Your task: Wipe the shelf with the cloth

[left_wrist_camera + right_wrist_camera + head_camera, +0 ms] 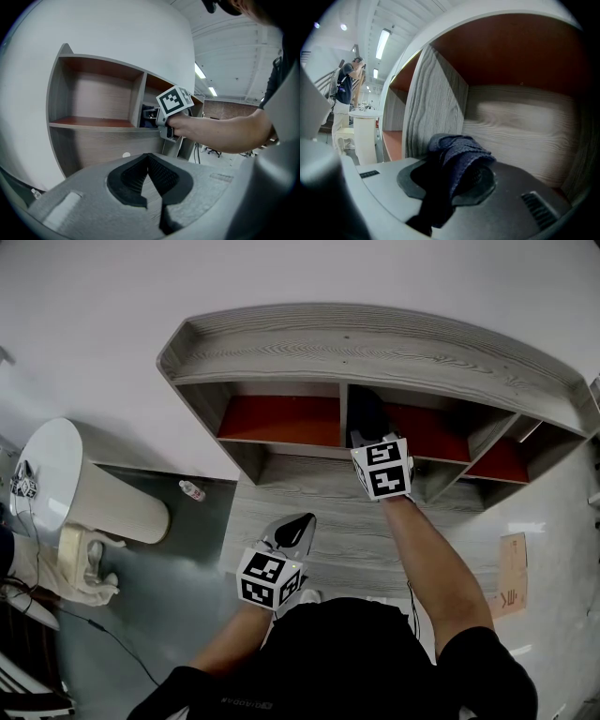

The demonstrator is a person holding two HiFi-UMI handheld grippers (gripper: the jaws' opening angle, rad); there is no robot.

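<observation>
A grey wood shelf (375, 348) with red-lined compartments stands before me. My right gripper (367, 420) reaches into the middle compartment, beside the upright divider (433, 103). It is shut on a dark blue cloth (462, 146), which bunches up over the jaws in the right gripper view, with the wood-grain back panel (520, 126) just ahead. The left gripper (294, 529) hangs back in front of the lower panel, its black pads (161, 176) meeting at the tips with nothing between them. The left gripper view shows the shelf (93, 124) and the right gripper's marker cube (174, 100) at the compartment mouth.
A white cylindrical unit (84, 484) stands on the floor at left, with cables nearby. A small bottle (191, 490) lies by the shelf's left foot. A flat cardboard piece (512, 573) lies on the floor at right. A person (347, 84) stands far off.
</observation>
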